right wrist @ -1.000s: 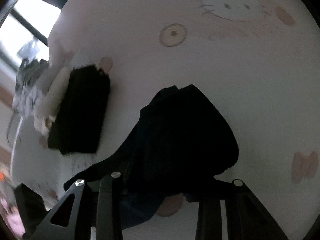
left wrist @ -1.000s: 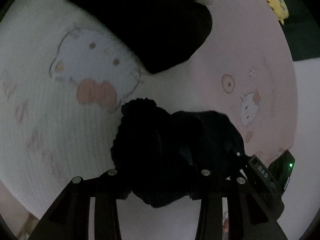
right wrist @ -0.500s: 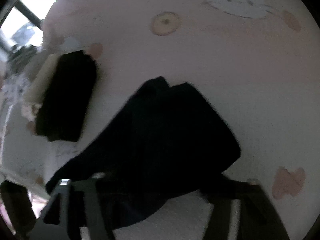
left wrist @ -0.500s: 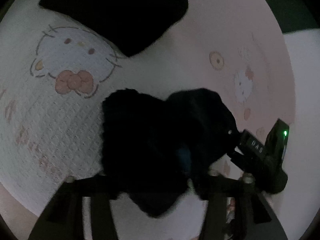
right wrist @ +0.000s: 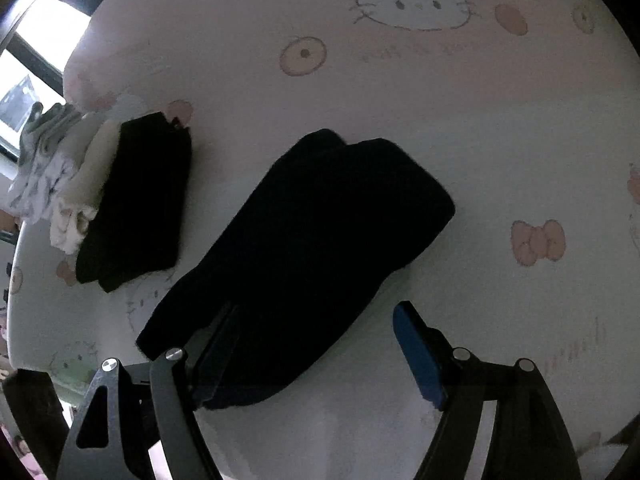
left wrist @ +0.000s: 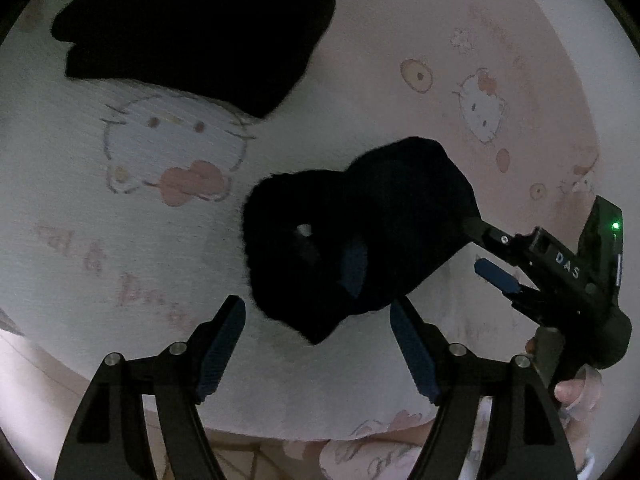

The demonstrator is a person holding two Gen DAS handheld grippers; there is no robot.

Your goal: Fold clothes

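Observation:
A dark folded garment (left wrist: 360,232) lies on the pale cat-print bedspread (left wrist: 120,240). In the left wrist view my left gripper (left wrist: 318,344) hovers just short of its near corner. The jaws are opening, and the blue pads (left wrist: 224,348) stand clear of the cloth. My right gripper (left wrist: 476,246) comes in from the right, held by a hand (left wrist: 576,392), with one finger at the garment's right edge. In the right wrist view the right gripper (right wrist: 316,356) stands open over the garment (right wrist: 312,240). The cloth's near edge lies loose between the fingers.
A second black folded garment (left wrist: 192,36) lies further back on the bed, also seen in the right wrist view as a black folded pile (right wrist: 136,200). White and patterned clothes (right wrist: 52,172) are heaped beside it. A bright window (right wrist: 36,60) is at far left.
Both grippers were shut on the dark garment; both have let go, opened wide and drawn back a little. The left wrist has rolled. The garment now lies loose on the bedspread.

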